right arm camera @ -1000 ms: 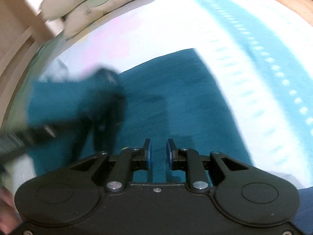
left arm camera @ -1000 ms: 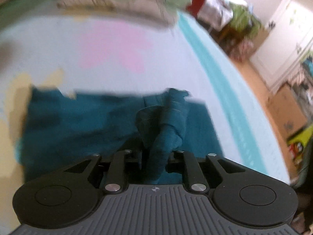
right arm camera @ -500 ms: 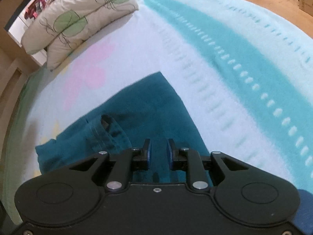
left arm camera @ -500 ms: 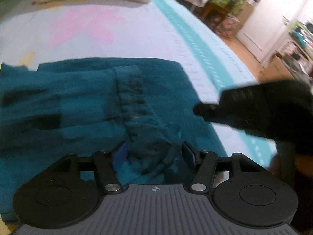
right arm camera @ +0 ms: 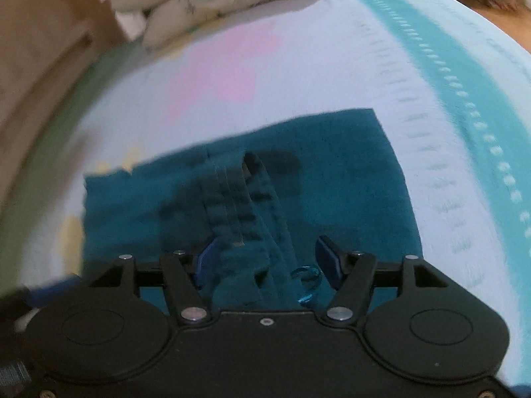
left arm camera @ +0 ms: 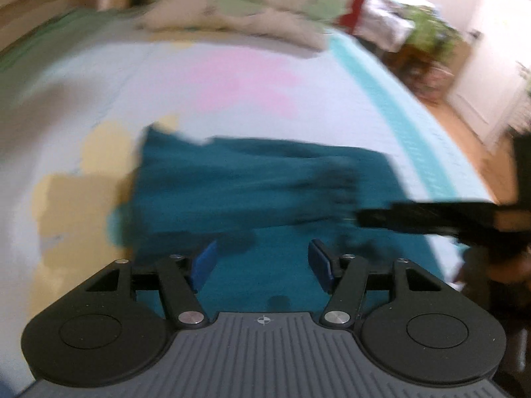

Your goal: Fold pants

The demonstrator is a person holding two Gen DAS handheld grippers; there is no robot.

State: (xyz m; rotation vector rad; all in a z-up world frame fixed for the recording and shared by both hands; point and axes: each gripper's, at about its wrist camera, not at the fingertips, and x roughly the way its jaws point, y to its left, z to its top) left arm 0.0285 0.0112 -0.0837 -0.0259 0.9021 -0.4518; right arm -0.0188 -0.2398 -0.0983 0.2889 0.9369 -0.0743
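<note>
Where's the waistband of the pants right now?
In the right wrist view, the waistband lies bunched between the open right gripper fingers, atop the folded pants.

Left gripper [left arm camera: 262, 262] spread wide, right gripper [right arm camera: 267, 258] spread wide, both empty
</note>
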